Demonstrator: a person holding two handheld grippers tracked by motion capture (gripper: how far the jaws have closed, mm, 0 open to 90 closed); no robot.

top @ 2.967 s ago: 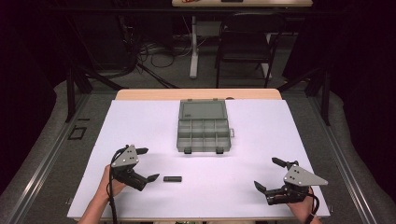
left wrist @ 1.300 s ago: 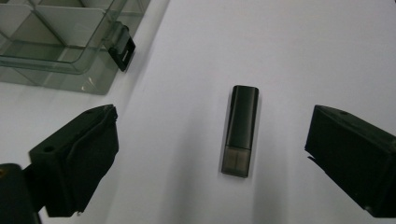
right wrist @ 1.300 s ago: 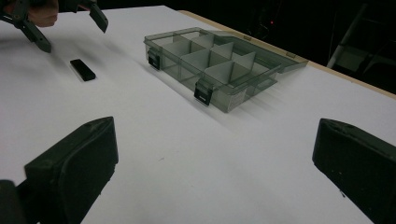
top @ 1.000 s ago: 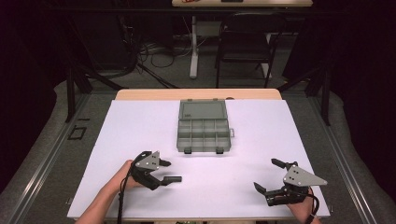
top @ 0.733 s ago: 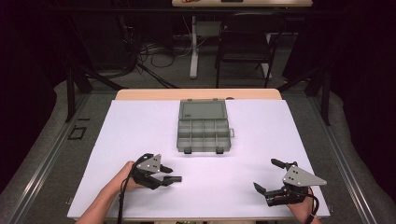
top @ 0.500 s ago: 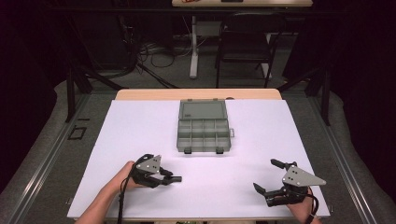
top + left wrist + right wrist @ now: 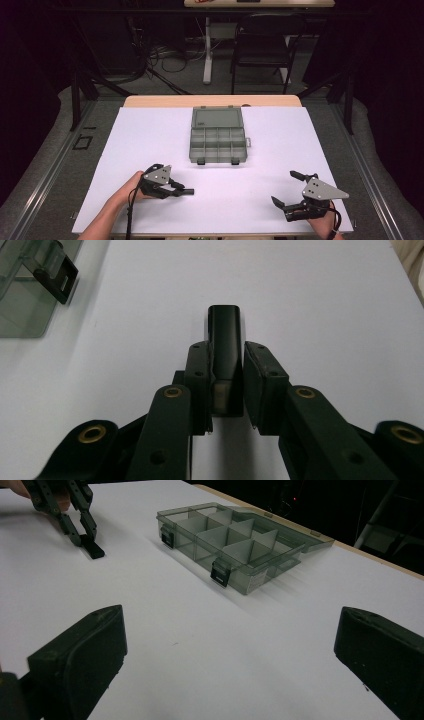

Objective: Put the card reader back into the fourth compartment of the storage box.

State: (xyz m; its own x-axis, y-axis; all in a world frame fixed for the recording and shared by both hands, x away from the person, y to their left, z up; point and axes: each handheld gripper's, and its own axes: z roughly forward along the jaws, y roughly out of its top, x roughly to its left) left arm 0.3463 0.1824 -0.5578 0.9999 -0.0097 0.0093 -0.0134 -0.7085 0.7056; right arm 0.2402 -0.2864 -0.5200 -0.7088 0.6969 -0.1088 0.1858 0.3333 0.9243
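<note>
Black bar (image 7: 223,357) clamped in left gripper (image 7: 181,190) jaws, mid-table; right gripper (image 7: 288,189) jaws apart.

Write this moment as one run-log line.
left gripper: just closed on black block | right gripper: open, idle | organizer box: open, untouched

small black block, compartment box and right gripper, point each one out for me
small black block (image 7: 223,335), left gripper view, its bare far end beyond the pads
compartment box (image 7: 218,142), high view, its divided tray
right gripper (image 7: 288,188), high view, midway between its spread fingertips
</note>
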